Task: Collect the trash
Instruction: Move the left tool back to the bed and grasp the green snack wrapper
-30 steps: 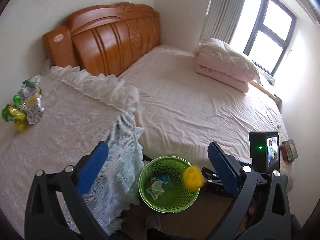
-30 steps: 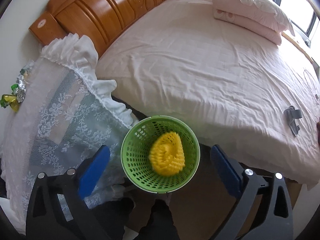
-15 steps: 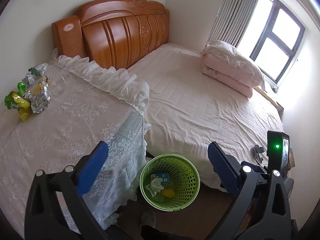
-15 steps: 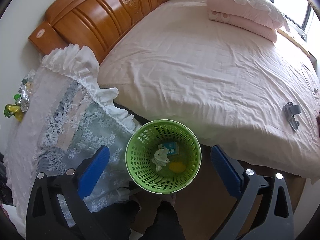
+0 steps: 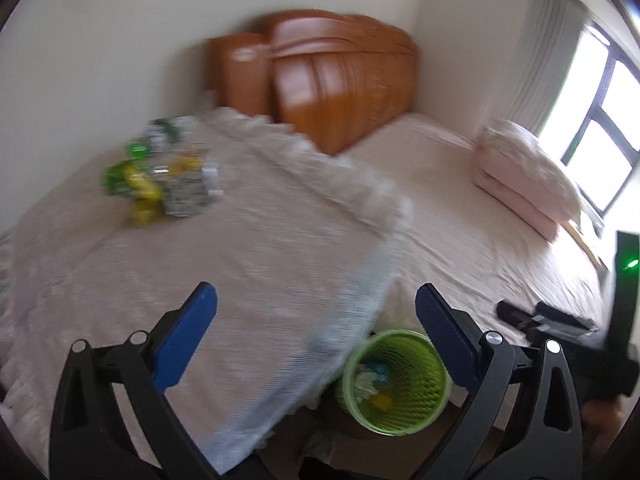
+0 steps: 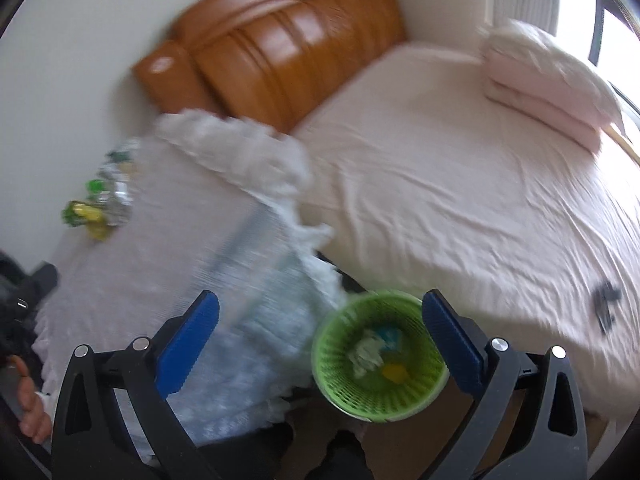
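Broadly, everything sits around the green basket (image 6: 380,356), which stands on the floor in the gap between two larger things. Biggest is the bed (image 6: 460,184) with its pale pink sheet, just behind and to the right of the basket; a wooden headboard (image 6: 272,48) rises at its far end and folded pink bedding (image 6: 548,84) lies well beyond the basket near the window. Next in size is the lace-covered table (image 5: 240,248), just left of the basket, its frilled cloth hanging down beside the basket's rim. On that table, well apart from the basket toward the wall, lies a blurred heap of foil and green-yellow wrappers (image 5: 164,184).

Inside the basket are a crumpled white tissue (image 6: 366,354), a small blue packet (image 6: 390,334) and a yellow piece (image 6: 394,372).

Both frames are motion-blurred. The left gripper (image 5: 316,336) has its blue pads spread wide with nothing between them, above the table edge. The right gripper (image 6: 320,340) is likewise wide apart and empty, just over the basket.
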